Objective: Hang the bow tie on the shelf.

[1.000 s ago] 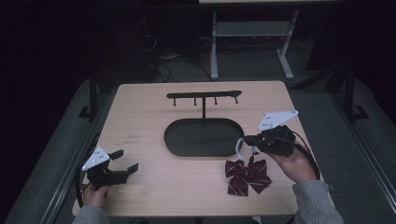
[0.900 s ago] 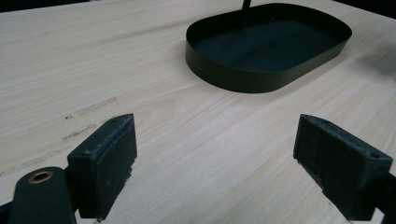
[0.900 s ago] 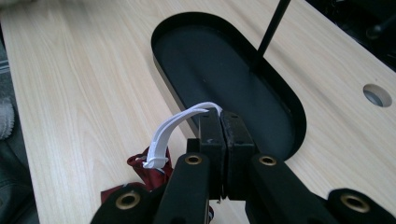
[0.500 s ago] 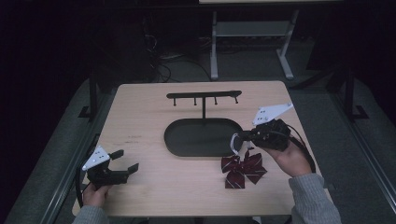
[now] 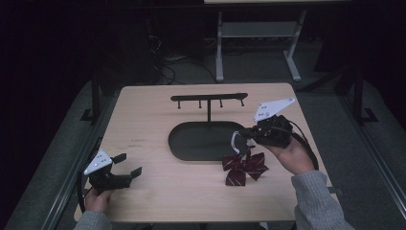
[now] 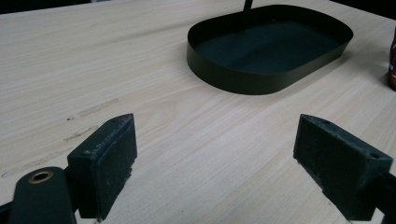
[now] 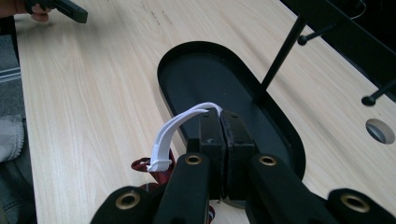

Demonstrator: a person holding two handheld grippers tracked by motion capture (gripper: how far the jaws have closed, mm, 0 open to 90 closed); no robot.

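Observation:
A dark red plaid bow (image 5: 245,167) with a white strap (image 5: 235,140) lies just right of the black oval tray (image 5: 191,143). My right gripper (image 5: 245,132) is shut on the strap's top end and holds it over the tray's right rim. In the right gripper view the jaws (image 7: 222,119) are pressed together on the strap (image 7: 173,133), with the bow (image 7: 144,165) hanging below them. I cannot tell whether the bow still touches the table. My left gripper (image 5: 130,165) rests open near the table's front left corner, with bare wood between its pads (image 6: 105,158).
A thin post (image 7: 280,58) rises from the tray to a black crossbar with small pegs (image 5: 209,98). A round hole (image 7: 379,130) is in the tabletop beyond the tray. The table's edges drop off to dark floor with desk legs and cables behind.
My right gripper has moved left and up toward the tray, drawing the strap and bow along with it. The left gripper has stayed where it was.

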